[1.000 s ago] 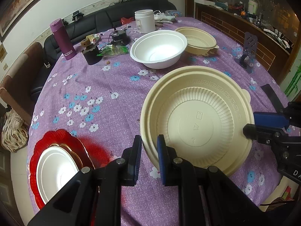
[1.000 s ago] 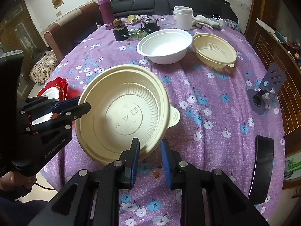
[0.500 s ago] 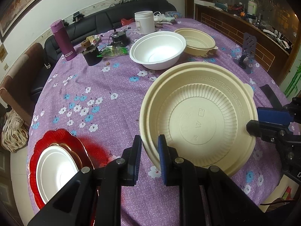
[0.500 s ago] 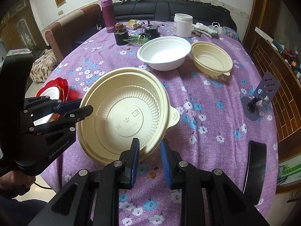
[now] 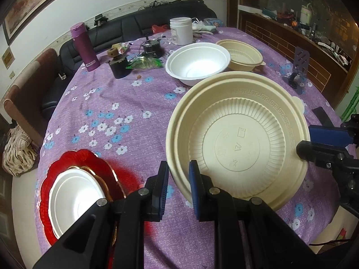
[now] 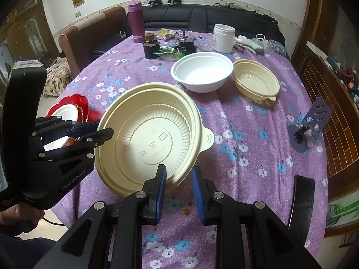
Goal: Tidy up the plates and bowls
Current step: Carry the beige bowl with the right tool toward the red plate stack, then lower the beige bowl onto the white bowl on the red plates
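A large cream ribbed bowl (image 5: 237, 139) hangs tilted above the purple flowered table. My left gripper (image 5: 178, 183) is shut on its near rim. My right gripper (image 6: 178, 186) straddles the opposite rim with its jaws slightly apart; in the left wrist view it (image 5: 314, 141) sits at the bowl's right edge. The bowl also shows in the right wrist view (image 6: 152, 139). A white bowl (image 5: 197, 62) and a smaller cream bowl (image 5: 242, 55) stand farther back. A red plate (image 5: 74, 186) holding a white dish lies near left.
At the table's far side stand a purple flask (image 5: 84, 47), a white jar (image 5: 180, 31), a black cup (image 5: 119, 67), a green wrapper (image 5: 145, 62) and gloves (image 6: 249, 42). A purple phone stand (image 5: 297, 69) sits at right. A black sofa (image 5: 139, 24) lies beyond.
The large cream bowl has risen and tilted slightly with both grippers. The right gripper's jaws have widened around its rim.
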A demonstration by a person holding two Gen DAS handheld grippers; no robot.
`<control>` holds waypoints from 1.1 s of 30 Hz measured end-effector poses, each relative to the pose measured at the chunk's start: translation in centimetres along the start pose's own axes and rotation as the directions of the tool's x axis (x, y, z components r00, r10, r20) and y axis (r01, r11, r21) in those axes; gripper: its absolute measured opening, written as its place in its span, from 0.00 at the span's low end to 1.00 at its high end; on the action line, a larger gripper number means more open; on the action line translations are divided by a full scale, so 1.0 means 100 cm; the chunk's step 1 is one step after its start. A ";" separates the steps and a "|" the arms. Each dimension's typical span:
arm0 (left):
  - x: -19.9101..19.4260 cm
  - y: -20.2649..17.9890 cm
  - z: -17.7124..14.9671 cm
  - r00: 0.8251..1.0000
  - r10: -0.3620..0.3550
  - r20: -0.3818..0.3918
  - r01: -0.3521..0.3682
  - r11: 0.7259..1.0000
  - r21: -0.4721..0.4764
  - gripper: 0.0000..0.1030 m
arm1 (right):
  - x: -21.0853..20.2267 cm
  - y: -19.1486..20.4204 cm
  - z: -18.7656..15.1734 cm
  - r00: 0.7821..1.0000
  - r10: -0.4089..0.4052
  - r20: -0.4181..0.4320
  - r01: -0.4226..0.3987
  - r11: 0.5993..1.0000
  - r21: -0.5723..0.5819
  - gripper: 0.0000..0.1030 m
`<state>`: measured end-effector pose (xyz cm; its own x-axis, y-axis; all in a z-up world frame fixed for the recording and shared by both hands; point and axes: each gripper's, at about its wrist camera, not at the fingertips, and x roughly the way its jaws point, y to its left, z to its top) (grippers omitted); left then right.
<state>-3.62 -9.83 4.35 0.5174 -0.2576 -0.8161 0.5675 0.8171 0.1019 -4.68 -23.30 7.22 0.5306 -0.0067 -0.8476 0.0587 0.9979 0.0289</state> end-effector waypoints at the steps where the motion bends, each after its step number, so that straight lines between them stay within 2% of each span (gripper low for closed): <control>1: -0.001 0.002 -0.001 1.000 0.002 0.002 -0.002 1.000 -0.003 0.17 | -0.001 0.002 0.001 1.000 0.002 0.003 -0.002 1.000 -0.003 0.25; 18: -0.028 0.055 -0.016 0.996 0.078 0.040 -0.074 0.992 -0.106 0.18 | -0.008 0.052 0.025 0.998 0.050 0.048 -0.045 0.993 -0.111 0.25; 33: -0.052 0.118 -0.046 0.986 0.161 0.029 -0.151 0.963 -0.225 0.18 | 0.002 0.114 0.047 0.990 0.140 0.032 -0.130 0.967 -0.219 0.25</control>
<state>-2.51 3.53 7.17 0.6204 -0.1371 -0.7722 0.3237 0.9416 0.0929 0.05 -12.19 9.83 0.5606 0.1309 -0.8176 -0.1972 0.9801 0.0217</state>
